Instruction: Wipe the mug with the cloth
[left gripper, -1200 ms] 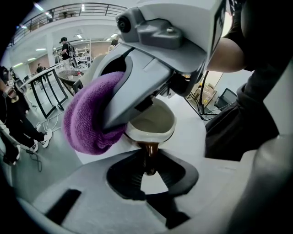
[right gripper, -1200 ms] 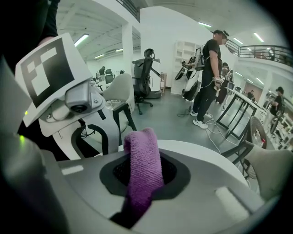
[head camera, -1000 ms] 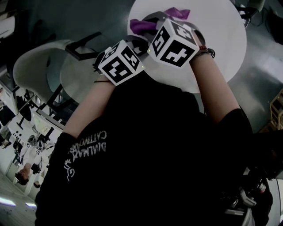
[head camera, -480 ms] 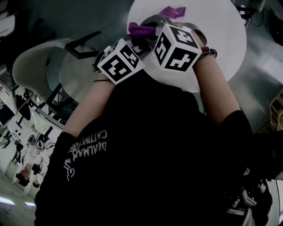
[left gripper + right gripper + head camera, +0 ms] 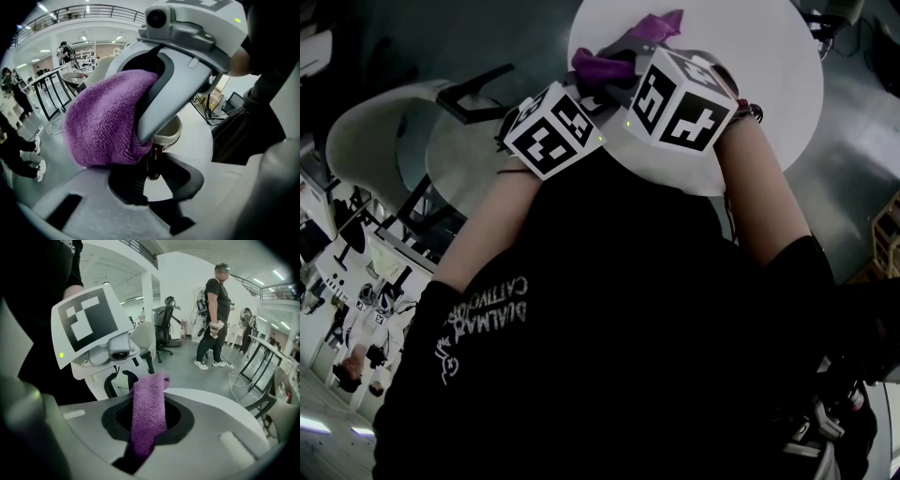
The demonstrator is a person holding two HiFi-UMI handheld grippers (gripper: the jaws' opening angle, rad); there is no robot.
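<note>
Round white counter (image 5: 773, 89), viewed from above the shoulders of a person in a black shirt (image 5: 609, 309), who holds both grippers close together over it.

Left gripper (image 5: 153, 161): jaws narrow, closed on the near edge of a cream ceramic mug (image 5: 171, 133) that sits just beyond their tips, above the counter. Which part of the mug they pinch cannot be told, nor whether the mug rests on the counter.

Right gripper (image 5: 146, 420): jaws clamped on a purple terry cloth (image 5: 149, 408), with a strip of it rising out between them.

In the left gripper view the cloth bulges in a rounded wad over the mug's left side and hides most of it. The right gripper's grey-white body sits directly above the mug.

Background: a standing person (image 5: 214, 310) and a black office chair (image 5: 164, 326) on a grey floor (image 5: 197, 380).
</note>
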